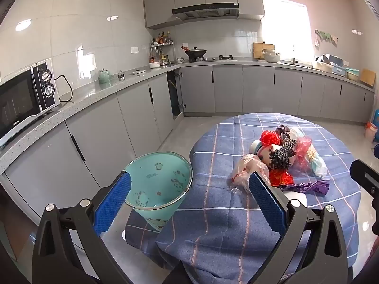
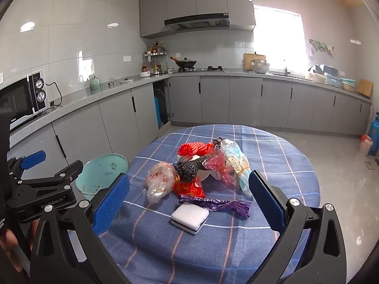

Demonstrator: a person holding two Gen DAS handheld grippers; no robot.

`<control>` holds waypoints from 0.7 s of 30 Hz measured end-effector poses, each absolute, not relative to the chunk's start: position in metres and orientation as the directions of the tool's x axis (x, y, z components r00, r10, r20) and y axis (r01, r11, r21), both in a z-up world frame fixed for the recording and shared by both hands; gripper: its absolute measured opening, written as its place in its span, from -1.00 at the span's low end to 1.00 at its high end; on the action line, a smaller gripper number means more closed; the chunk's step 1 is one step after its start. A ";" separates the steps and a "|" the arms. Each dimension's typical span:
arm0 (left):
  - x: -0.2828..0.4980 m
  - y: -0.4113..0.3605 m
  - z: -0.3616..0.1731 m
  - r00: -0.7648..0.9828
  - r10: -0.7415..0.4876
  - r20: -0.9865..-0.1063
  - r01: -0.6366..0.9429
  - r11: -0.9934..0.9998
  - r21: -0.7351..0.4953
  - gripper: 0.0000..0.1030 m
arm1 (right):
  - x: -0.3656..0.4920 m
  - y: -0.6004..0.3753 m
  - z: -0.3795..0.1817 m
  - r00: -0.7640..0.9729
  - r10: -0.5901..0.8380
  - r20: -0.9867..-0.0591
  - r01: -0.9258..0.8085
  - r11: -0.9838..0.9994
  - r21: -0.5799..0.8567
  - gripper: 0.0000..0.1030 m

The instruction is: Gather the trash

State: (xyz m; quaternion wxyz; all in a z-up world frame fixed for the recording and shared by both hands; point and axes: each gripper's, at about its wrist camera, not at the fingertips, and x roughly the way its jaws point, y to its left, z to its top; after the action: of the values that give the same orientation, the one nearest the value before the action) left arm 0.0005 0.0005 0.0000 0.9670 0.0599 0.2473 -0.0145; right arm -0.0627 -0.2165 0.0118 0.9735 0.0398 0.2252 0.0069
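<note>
A heap of trash [image 2: 201,165] lies mid-table on the blue checked cloth [image 2: 284,165]: red netting [image 2: 194,148], a clear plastic bag [image 2: 158,179], a dark knobbly piece, a printed cup [image 1: 267,152], and a purple wrapper [image 2: 218,204]. A white sponge block [image 2: 189,216] sits nearest me. A teal bin [image 1: 161,182] stands on the floor at the table's left edge. My left gripper [image 1: 189,176] is open above the bin and table edge, holding nothing. My right gripper [image 2: 189,176] is open in front of the heap, apart from it.
A grey L-shaped counter with a microwave [image 1: 23,101] runs along the left and back walls. One corner cabinet door [image 2: 161,104] stands open. A blue gas cylinder [image 2: 375,137] and a small bin with a red bag [image 2: 366,144] are on the floor at far right.
</note>
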 end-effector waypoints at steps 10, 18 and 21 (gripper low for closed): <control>-0.001 -0.004 -0.002 0.881 0.006 -0.473 0.052 0.993 0.110 0.90 | -0.069 -0.223 0.017 0.903 0.027 -0.428 0.008 0.997 0.080 0.92; -0.002 0.000 0.001 0.884 0.002 -0.468 0.057 0.992 0.111 0.90 | -0.064 -0.221 0.012 0.902 0.026 -0.430 0.011 0.997 0.083 0.92; -0.002 0.000 0.002 0.884 0.000 -0.467 0.058 0.992 0.110 0.90 | -0.064 -0.220 0.013 0.902 0.025 -0.431 0.011 0.997 0.082 0.92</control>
State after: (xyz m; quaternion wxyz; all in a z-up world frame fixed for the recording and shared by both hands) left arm -0.0019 0.0002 0.0024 0.9687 0.0604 0.2401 -0.0151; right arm -0.0637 -0.2203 0.0125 0.9743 0.0412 0.2213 0.0037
